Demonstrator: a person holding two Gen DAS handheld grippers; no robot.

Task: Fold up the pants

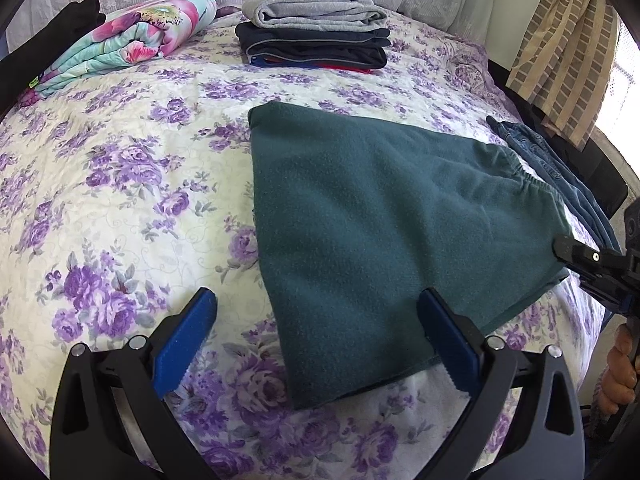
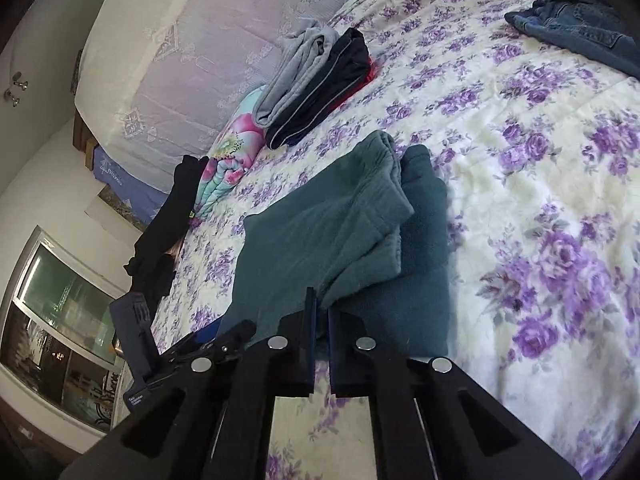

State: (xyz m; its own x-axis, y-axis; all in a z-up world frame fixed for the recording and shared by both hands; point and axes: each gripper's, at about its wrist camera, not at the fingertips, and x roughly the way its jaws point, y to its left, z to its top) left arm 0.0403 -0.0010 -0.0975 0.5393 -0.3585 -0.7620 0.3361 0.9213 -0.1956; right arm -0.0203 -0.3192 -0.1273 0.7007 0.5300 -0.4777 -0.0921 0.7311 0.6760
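The dark green fleece pants (image 1: 380, 216) lie folded on the floral bedspread (image 1: 132, 184), waistband at the right. My left gripper (image 1: 316, 312) is open just above the pants' near edge, its right finger (image 1: 448, 336) over the cloth. My right gripper (image 1: 568, 254) shows at the right edge, at the waistband corner. In the right wrist view the right gripper (image 2: 320, 312) is shut on the green pants (image 2: 340, 236), with a lifted fold of cloth running up from its fingers.
A stack of folded clothes (image 1: 316, 28) stands at the back of the bed, with a rolled floral quilt (image 1: 128, 40) to its left. Blue jeans (image 1: 560, 168) lie at the right bed edge. A window (image 2: 60, 320) is beside the bed.
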